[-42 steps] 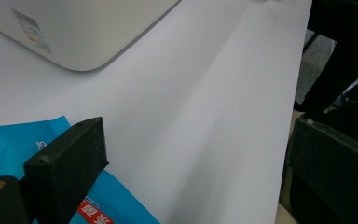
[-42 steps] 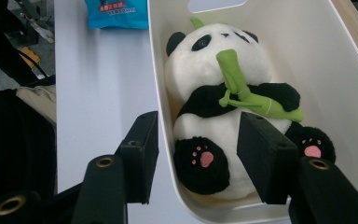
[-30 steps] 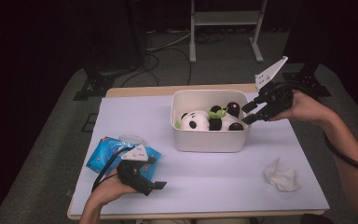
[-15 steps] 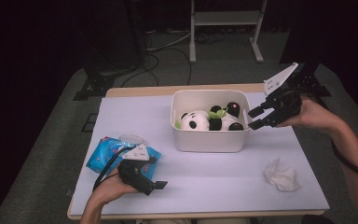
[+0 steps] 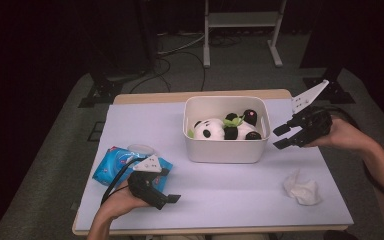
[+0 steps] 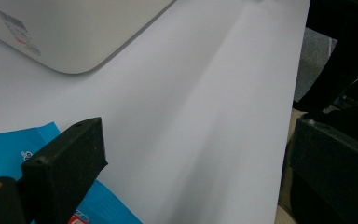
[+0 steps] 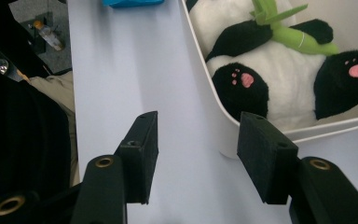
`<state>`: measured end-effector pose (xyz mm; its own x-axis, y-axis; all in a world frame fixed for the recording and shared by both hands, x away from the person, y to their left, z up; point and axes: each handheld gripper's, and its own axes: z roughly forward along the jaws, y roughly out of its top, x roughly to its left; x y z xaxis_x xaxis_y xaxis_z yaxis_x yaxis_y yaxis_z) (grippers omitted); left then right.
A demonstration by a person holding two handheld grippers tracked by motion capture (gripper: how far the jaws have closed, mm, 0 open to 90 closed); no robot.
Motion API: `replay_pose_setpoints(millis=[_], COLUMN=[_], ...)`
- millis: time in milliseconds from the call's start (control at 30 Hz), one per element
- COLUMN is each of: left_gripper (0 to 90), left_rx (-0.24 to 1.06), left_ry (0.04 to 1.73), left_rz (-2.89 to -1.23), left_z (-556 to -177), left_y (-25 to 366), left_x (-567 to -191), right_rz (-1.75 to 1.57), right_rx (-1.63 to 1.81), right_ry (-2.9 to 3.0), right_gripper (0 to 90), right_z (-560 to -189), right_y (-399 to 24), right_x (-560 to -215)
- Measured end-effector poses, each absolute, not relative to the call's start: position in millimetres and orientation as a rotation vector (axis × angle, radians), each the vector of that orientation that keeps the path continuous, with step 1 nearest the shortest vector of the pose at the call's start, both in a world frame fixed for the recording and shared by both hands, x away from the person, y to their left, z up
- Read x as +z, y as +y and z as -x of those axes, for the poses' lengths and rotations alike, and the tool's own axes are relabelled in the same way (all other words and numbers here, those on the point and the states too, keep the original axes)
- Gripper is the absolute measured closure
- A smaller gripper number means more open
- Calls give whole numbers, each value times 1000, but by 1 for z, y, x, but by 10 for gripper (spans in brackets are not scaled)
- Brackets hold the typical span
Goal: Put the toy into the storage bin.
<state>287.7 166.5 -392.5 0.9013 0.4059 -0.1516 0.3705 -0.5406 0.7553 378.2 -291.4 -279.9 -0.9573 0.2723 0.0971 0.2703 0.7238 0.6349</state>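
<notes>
1. The panda plush already lies inside the white bin at the far middle of the table, on its back with paws up and a green bamboo sprig across its chest. As I judge it, that placement is done.

2. The right gripper hangs just right of the bin, level with its rim. Its jaws stand apart with nothing between them; in the right gripper view one pad sits right at the bin's near corner and the other over bare table.

3. The left gripper rests at the near left on the table, beside the blue wipes pack. In the left gripper view its jaws are wide apart and empty.

4. Still out on the table: the wipes pack at the near left and a crumpled tissue at the near right. If the job is tidying things into the bin, these two are likely what is left.

5. Writing: the bin's side carries a small sticker with a barcode and red print, too blurred to read. The wipes pack shows white and red print on blue, probably a brand logo, but no word is legible.
</notes>
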Motion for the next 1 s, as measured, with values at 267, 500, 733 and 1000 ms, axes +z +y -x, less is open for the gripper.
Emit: replay_pose_setpoints(millis=[267,500,733,1000], left_gripper=[33,32,32,33], left_rx=[63,63,63,62], left_ry=[552,555,554,554], left_rz=[-2195,-2195,-2195,-2197], left_z=[-288,-288,-287,-287], left_y=[168,168,167,166], left_x=[-391,-391,-391,-391], right_rz=[-505,-535,-578,-622], right_rx=[1063,1088,1104,1127], right_ry=[2922,2916,2911,2902], right_gripper=[464,464,464,464], right_z=[-375,-371,-367,-362], right_y=[-301,-309,-317,-325], right_x=[-295,-307,-316,-334])
